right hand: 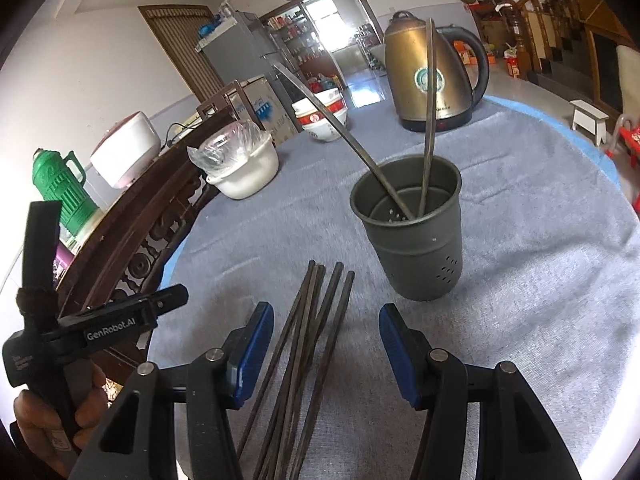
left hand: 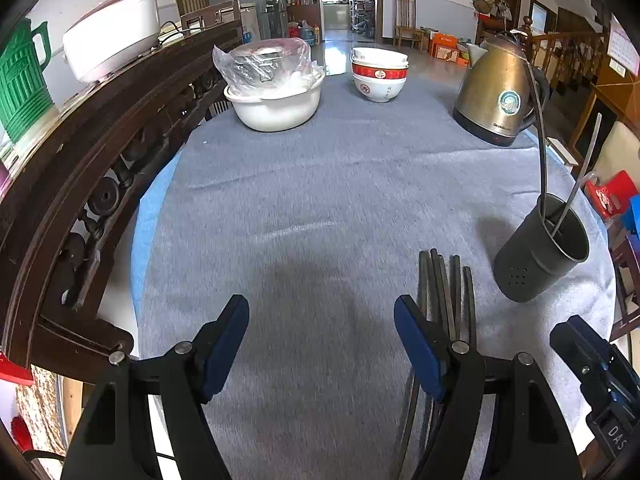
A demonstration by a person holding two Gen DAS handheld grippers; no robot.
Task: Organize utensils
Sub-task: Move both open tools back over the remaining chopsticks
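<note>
Several dark chopsticks (right hand: 308, 344) lie in a bundle on the grey table cloth (right hand: 520, 280); in the left wrist view they (left hand: 448, 296) lie just right of my left gripper's right finger. A dark metal utensil cup (right hand: 416, 244) stands upright beyond them with two chopsticks (right hand: 427, 112) in it; it also shows in the left wrist view (left hand: 540, 256). My right gripper (right hand: 326, 344) is open, its fingers on either side of the bundle, above it. My left gripper (left hand: 322, 344) is open and empty over bare cloth.
A gold electric kettle (right hand: 428, 72), stacked red-and-white bowls (left hand: 378, 74) and a white basin with a plastic-wrapped pot (left hand: 274, 92) stand at the table's far side. A carved dark wooden rail (left hand: 100, 152) runs along the left, with a rice cooker (left hand: 112, 36) and green jug (left hand: 22, 80) behind.
</note>
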